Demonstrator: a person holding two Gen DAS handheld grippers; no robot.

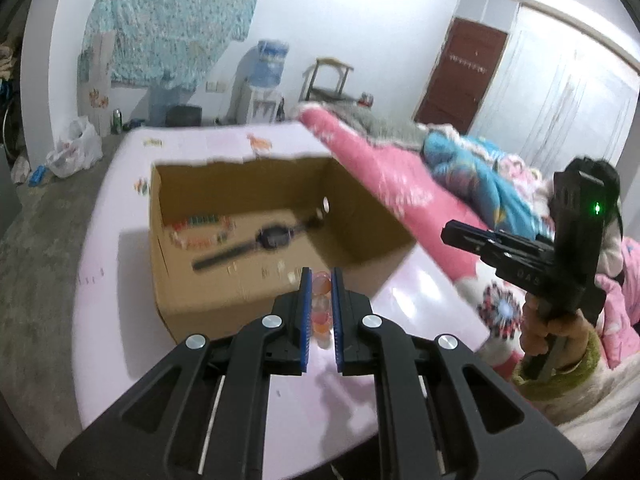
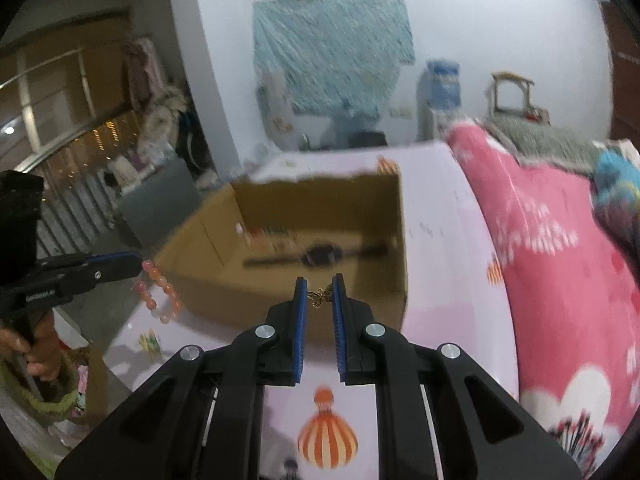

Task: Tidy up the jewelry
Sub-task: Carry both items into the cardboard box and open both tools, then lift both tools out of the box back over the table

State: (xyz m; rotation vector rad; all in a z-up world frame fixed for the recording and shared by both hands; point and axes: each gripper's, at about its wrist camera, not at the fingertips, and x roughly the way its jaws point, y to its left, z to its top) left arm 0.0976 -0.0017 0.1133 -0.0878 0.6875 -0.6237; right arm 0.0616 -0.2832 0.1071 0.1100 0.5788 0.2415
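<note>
A: Was any lettering legible on the equipment?

B: Only partly. The side of the right gripper [image 1: 452,236], seen from the left wrist camera, carried pale embossed characters too blurred to read. The side of the left gripper [image 2: 138,260], seen from the right wrist camera, bore a small white line of text, equally unreadable.

A: What was the condition of the left gripper?

B: Its blue pads [image 1: 306,312] were clamped on a bead bracelet [image 1: 321,312] of translucent pink and orange round beads. In the right wrist view the bracelet [image 2: 160,292] hung as a loop from the fingertips, above the pale pink sheet [image 2: 440,320] and beside the outer wall of the cardboard box [image 2: 200,280].

A: And the right gripper?

B: It was closed on a small gold-coloured butterfly charm [image 2: 320,297] with openwork wings, pinched between the blue pads [image 2: 338,312] just in front of the box's near wall.

A: What did the box contain?

B: A black wristwatch [image 1: 272,238] lay flat with its strap extended on the box floor. Beside it, toward the left wall, lay a multicoloured bead bracelet [image 1: 200,232]. The box [image 1: 248,304] stood open-topped on the sheet, with a ragged far rim.

A: Any printing on the sheet?

B: An orange-and-white striped hot-air balloon motif [image 2: 326,436], with no text.
</note>
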